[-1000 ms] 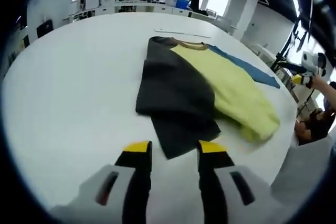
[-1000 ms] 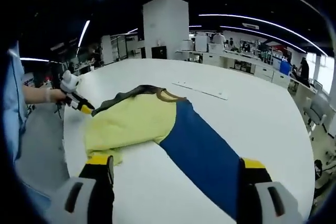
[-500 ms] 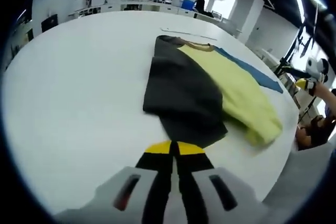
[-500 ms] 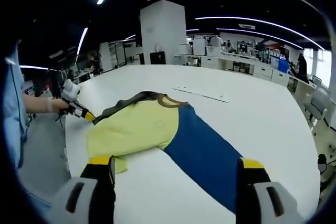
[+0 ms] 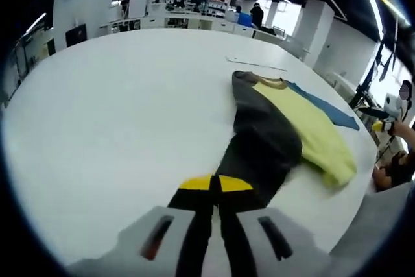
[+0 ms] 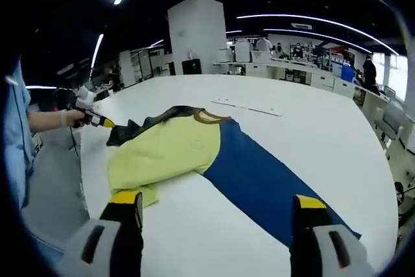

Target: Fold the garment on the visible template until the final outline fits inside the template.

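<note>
**Left gripper clamped on dark sleeve; right gripper released above blue sleeve**

Left gripper view: The left gripper [image 5: 215, 183] has its yellow-tipped jaws pressed together on the near end of the dark sleeve [image 5: 259, 150] of the shirt [image 5: 305, 131]. The shirt lies on the white table [image 5: 110, 115], its yellow body to the right, and a strip of blue sleeve shows beyond that. The right gripper [image 5: 379, 125] appears small at the far right edge, held by a hand. How much cloth sits between the closed jaws is hard to make out, since the jaws cover the contact.

Right gripper view: The right gripper's own jaws stand wide apart, holding nothing, above the table edge. The blue sleeve [image 6: 266, 180] runs toward the right jaw and its end is cut off behind it. The left gripper [image 6: 97, 121], seen at the left, holds the dark sleeve drawn out from the yellow body. A thin pale strip [image 6: 249, 108] lies on the table beyond the collar; no template outline can be clearly identified.

Risk: With a thin pinch, the sleeve could slip out when carried across. Pulling sideways could drag the whole shirt, bunching the yellow body near the table edge.
</note>
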`<action>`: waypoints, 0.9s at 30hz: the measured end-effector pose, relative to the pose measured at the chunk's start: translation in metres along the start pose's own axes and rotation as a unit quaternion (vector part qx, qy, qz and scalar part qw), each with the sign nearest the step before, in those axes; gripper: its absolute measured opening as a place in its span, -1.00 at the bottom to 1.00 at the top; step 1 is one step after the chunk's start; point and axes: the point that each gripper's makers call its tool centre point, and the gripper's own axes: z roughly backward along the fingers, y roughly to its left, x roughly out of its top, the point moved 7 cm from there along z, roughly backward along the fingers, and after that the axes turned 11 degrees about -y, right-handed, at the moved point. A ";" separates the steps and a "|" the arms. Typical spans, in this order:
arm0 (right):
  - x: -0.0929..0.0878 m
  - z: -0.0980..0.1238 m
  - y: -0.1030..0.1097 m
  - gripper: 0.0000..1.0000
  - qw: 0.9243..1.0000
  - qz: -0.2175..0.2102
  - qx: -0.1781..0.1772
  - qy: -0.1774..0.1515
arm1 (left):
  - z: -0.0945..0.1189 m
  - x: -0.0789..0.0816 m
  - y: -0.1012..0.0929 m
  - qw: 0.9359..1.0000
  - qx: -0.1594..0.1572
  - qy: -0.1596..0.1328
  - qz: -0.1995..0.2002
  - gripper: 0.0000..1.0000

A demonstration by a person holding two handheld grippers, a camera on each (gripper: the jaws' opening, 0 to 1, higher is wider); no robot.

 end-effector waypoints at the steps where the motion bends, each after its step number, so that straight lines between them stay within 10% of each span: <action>1: 0.000 0.001 0.001 0.91 1.000 0.000 -0.001 0.000 | 0.001 0.001 0.005 1.000 0.002 -0.001 -0.001 -1.00; 27: 0.001 0.005 0.005 0.90 0.999 -0.005 -0.024 0.027 | -0.030 0.023 0.150 0.995 0.082 0.034 -0.050 -1.00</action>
